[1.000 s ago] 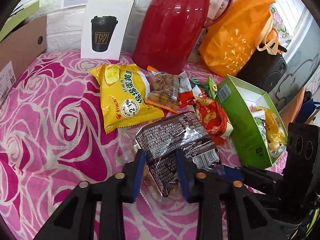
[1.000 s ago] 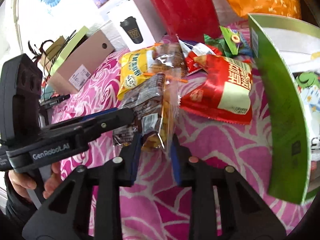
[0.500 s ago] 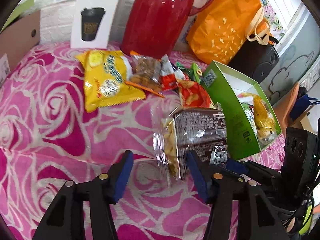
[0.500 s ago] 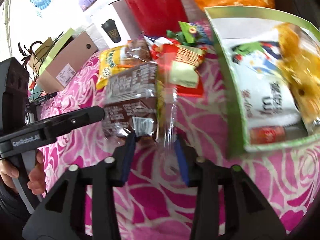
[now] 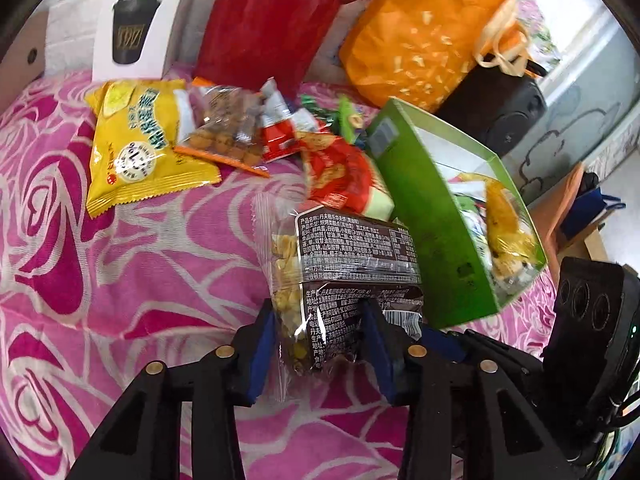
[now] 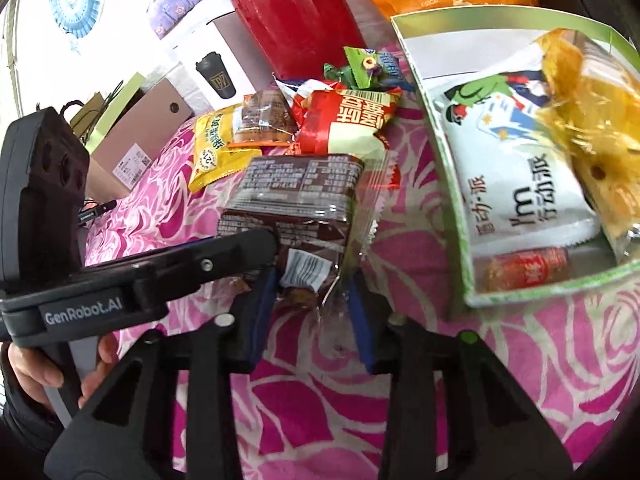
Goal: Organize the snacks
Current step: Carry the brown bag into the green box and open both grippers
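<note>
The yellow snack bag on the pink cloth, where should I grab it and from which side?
Grip the yellow bag by its crimped bottom edge, coming in low from the near side with fingers flat to the cloth. It lies flat and pillowy, so the middle gives no pinch; that seam is thin and free, while the clear nut pack overlaps its right edge.

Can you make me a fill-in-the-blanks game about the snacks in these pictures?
1. Both grippers hold the same ____ snack packet.
2. The box that already holds snacks is ____.
3. The yellow snack bag lies on a pink ____-patterned cloth.
4. The tall jug behind the snacks is ____.

Missing words: brown; green; rose; red
</note>
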Available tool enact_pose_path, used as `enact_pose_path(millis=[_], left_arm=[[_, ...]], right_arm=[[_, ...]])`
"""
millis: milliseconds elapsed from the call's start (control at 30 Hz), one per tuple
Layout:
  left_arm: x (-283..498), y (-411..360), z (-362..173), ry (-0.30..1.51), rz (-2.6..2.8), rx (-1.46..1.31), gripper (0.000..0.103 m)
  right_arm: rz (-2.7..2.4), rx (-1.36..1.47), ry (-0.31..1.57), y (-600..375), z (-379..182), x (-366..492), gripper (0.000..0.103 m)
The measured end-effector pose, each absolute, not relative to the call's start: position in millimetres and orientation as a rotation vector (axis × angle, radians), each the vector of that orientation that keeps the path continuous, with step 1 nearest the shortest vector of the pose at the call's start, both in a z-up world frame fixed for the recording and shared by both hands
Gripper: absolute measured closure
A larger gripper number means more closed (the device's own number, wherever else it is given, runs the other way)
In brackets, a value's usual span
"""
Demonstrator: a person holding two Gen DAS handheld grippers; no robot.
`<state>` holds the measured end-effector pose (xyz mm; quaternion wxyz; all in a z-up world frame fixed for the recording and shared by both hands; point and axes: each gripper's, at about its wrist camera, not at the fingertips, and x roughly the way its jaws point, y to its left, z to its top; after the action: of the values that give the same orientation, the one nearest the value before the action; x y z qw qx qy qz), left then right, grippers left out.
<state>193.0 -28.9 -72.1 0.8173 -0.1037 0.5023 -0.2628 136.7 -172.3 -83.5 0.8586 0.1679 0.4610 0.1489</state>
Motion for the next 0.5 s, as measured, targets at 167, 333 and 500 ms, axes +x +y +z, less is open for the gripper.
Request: enact_pose_path(millis=[167,333,500], left_arm=[[172,-39,-35,0.982,-0.583,-0.172,0.066],[161,-58,12,0.864,-0.630,-0.140,0.066],[168,-90,36,0.815,-0.700,-0.114,0.066]], right_arm=[[0.309,0.336,0.886,-179,-51,118,0.068],[0.293,0.333,0.758,-199,-9,102,0.068],[0.231,0.345,0.693,-230,11,96,0.068]])
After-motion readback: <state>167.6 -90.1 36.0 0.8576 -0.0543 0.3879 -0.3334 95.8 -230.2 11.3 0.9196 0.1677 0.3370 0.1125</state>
